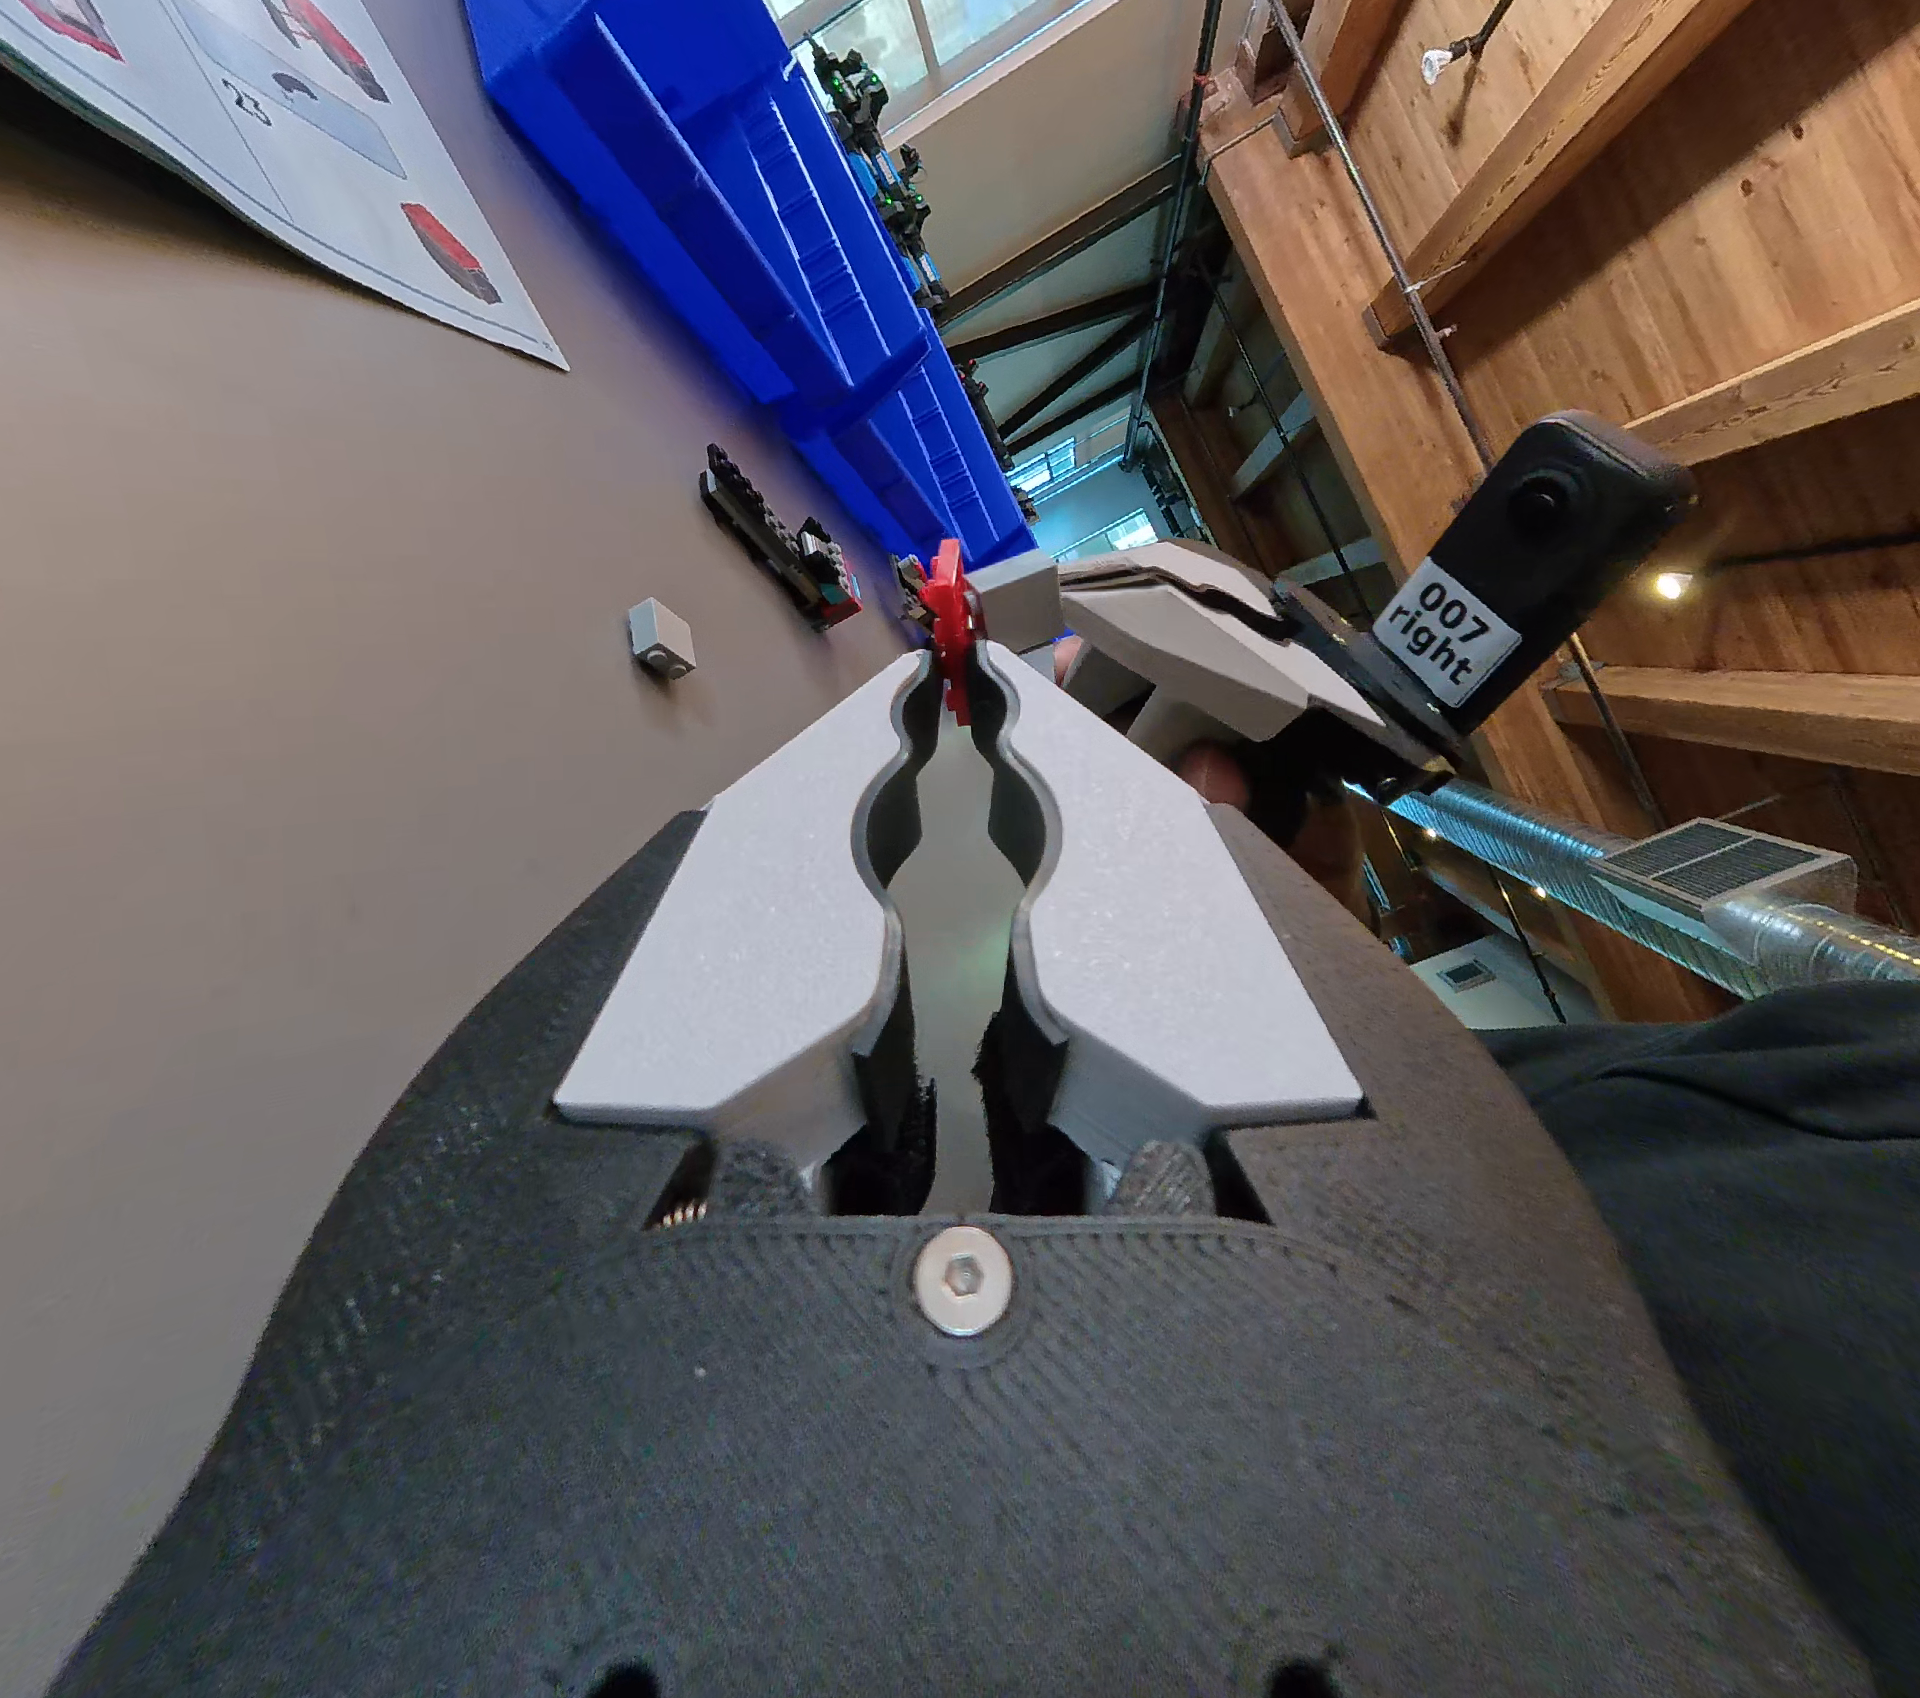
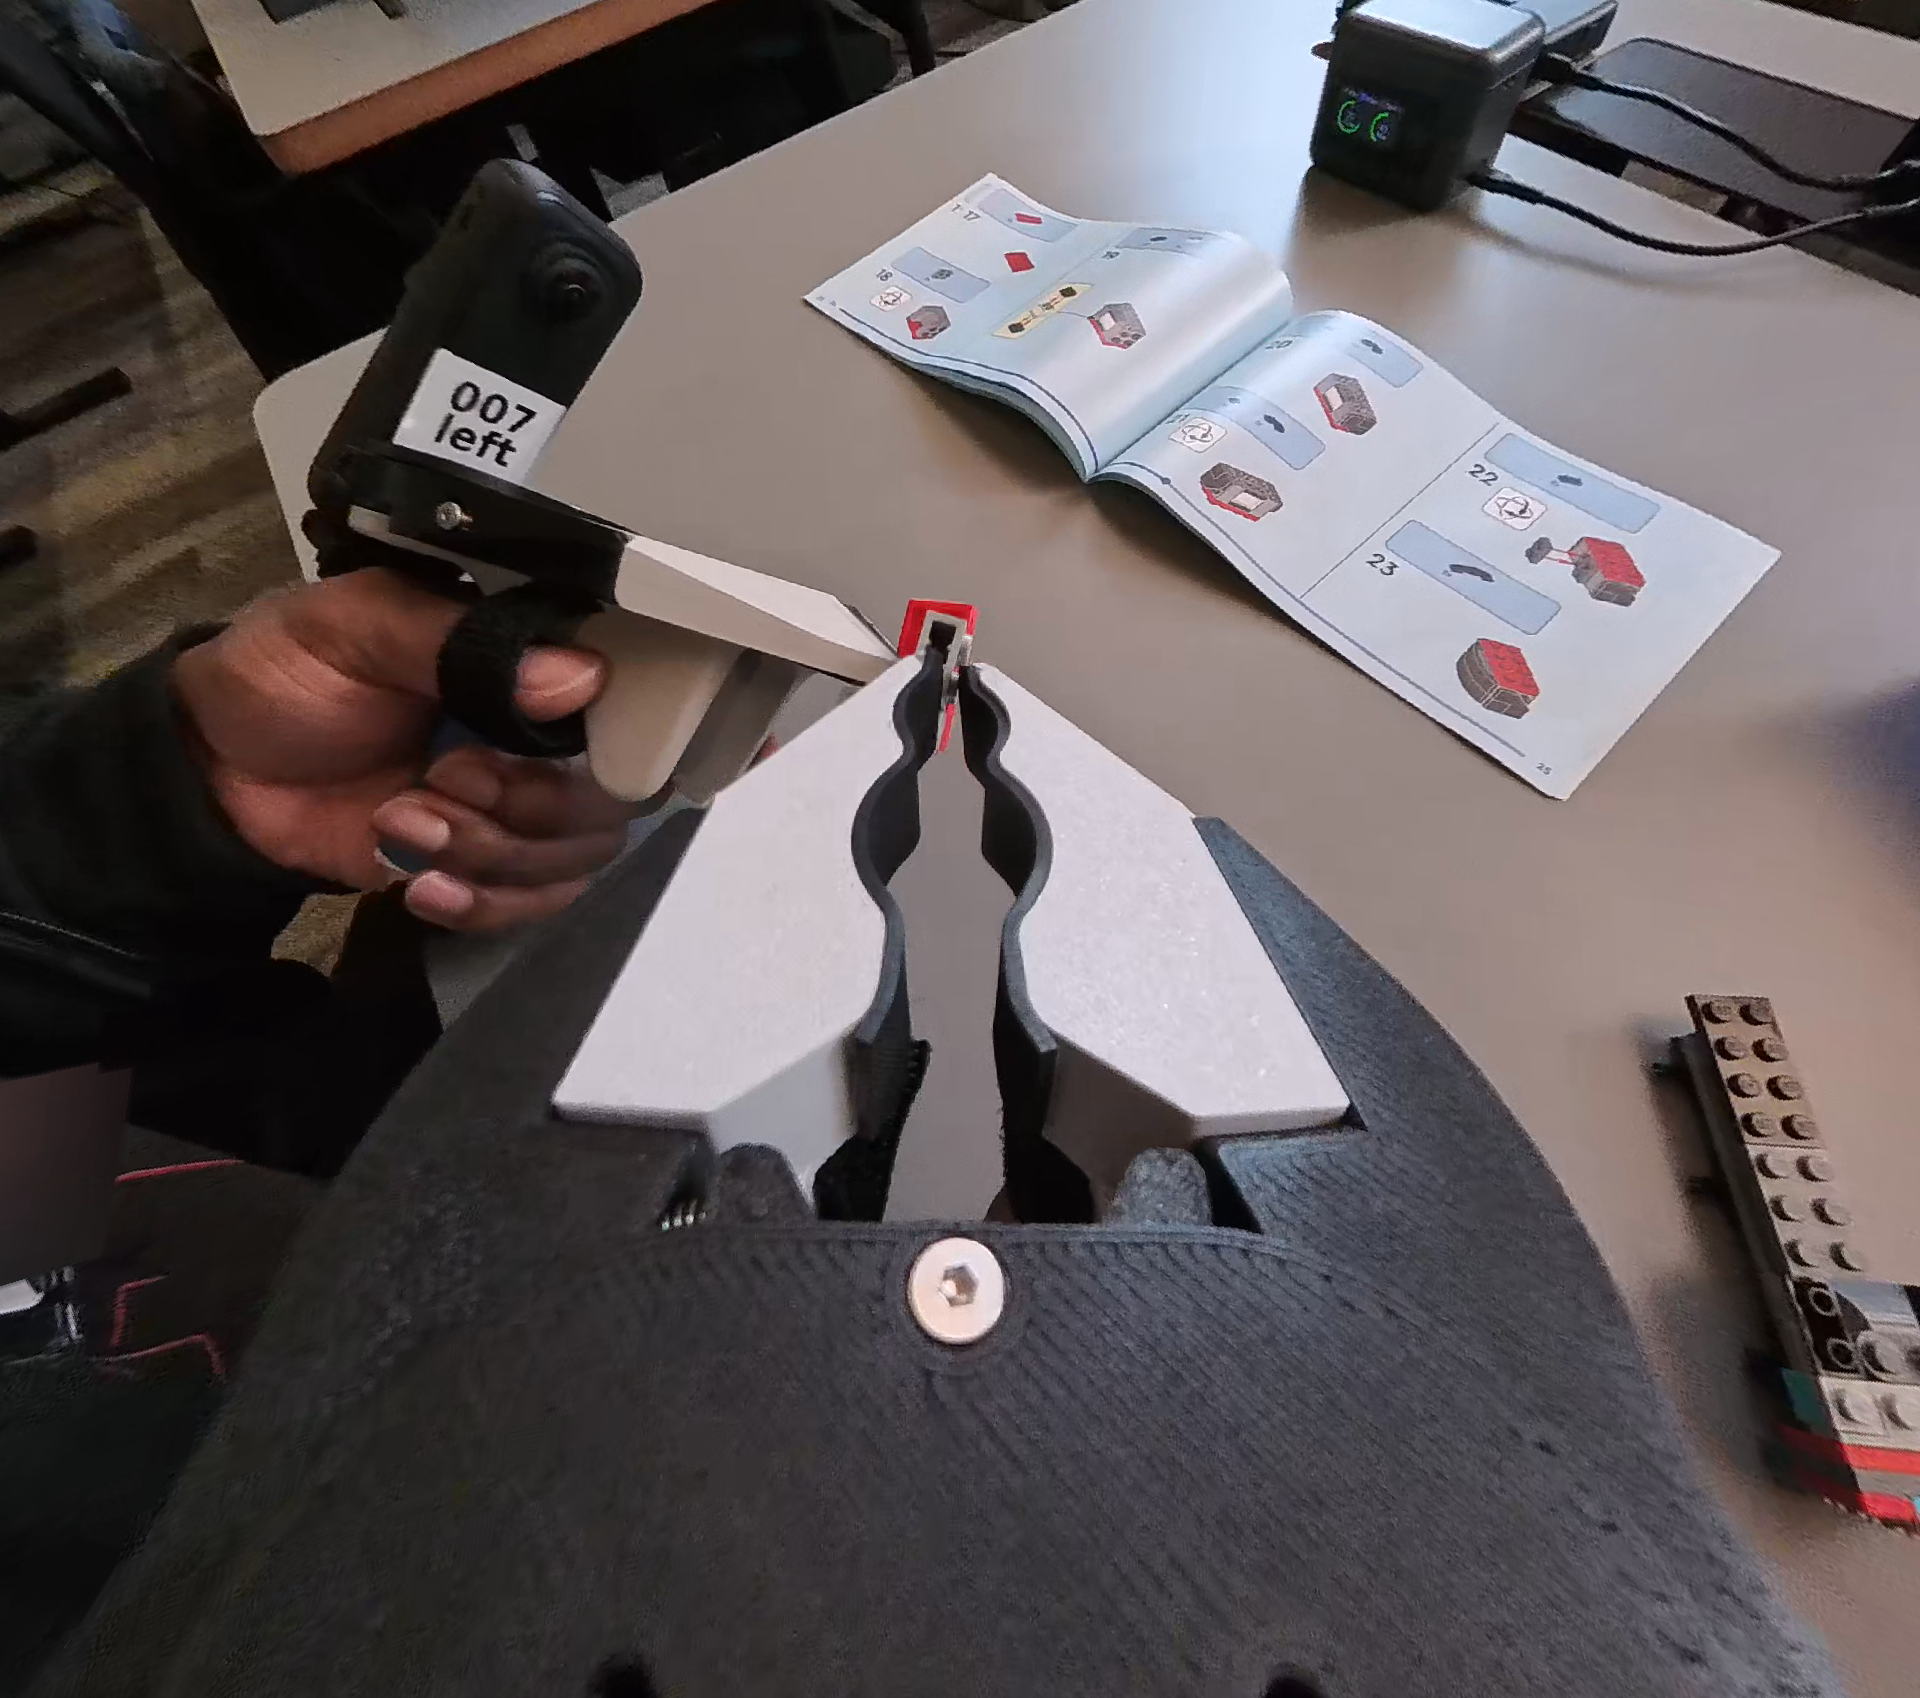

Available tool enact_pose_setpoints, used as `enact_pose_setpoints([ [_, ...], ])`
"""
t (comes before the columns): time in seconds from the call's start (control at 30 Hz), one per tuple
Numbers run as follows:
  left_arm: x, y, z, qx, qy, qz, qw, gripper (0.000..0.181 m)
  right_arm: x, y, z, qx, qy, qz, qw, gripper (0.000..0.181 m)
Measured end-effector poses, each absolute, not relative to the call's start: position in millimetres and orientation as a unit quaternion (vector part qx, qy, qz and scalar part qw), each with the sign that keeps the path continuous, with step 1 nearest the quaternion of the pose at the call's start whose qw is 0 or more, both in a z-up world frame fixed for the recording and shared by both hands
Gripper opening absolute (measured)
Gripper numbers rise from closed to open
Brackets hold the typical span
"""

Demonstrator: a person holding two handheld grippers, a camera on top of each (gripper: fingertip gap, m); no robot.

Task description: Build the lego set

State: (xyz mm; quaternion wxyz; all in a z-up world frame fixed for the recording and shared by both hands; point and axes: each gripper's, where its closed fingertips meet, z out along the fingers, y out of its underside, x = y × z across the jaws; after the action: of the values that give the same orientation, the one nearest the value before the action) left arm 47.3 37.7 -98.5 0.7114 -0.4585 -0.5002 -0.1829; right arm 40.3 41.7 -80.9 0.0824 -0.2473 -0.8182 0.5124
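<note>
In the left wrist view my left gripper (image 1: 951, 666) is shut on a small red lego piece (image 1: 948, 604), held above the grey-brown table (image 1: 312, 713). The right gripper (image 1: 1023, 604) comes in from the right and its tip meets that piece. In the right wrist view my right gripper (image 2: 948, 669) is shut on a thin red-and-grey lego piece (image 2: 940, 622). The left gripper (image 2: 868, 646), held by a hand (image 2: 395, 744), touches the same piece from the left. How the parts join is hidden by the fingertips.
A long black lego assembly (image 2: 1803, 1233) lies at the right, also in the left wrist view (image 1: 774, 542), beside a loose grey brick (image 1: 662, 638). An open instruction booklet (image 2: 1288, 443), a black power box with cables (image 2: 1423, 90) and blue bins (image 1: 675, 90) stand farther off. Only a small space, under 4 cm, lies between the two pairs of fingers.
</note>
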Motion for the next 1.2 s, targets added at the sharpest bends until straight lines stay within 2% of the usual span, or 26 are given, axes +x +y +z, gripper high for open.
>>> enact_pose_setpoints([
  [0.93, 50.2, 39.5, -92.4, -0.471, -0.481, -0.168, 0.72, 0.005, 49.2, 41.4, -67.7, -0.22, -0.819, 0.524, 0.086, 0.011],
  [1.03, 51.0, 39.0, -91.1, -0.472, -0.476, -0.168, 0.722, 0.005, 49.3, 42.9, -63.6, -0.229, -0.808, 0.54, 0.058, 0.018],
  [1.2, 54.3, 38.3, -87.1, -0.475, -0.464, -0.173, 0.728, 0.005, 53.1, 43.9, -58.8, -0.268, -0.768, 0.577, -0.067, 0.03],
])
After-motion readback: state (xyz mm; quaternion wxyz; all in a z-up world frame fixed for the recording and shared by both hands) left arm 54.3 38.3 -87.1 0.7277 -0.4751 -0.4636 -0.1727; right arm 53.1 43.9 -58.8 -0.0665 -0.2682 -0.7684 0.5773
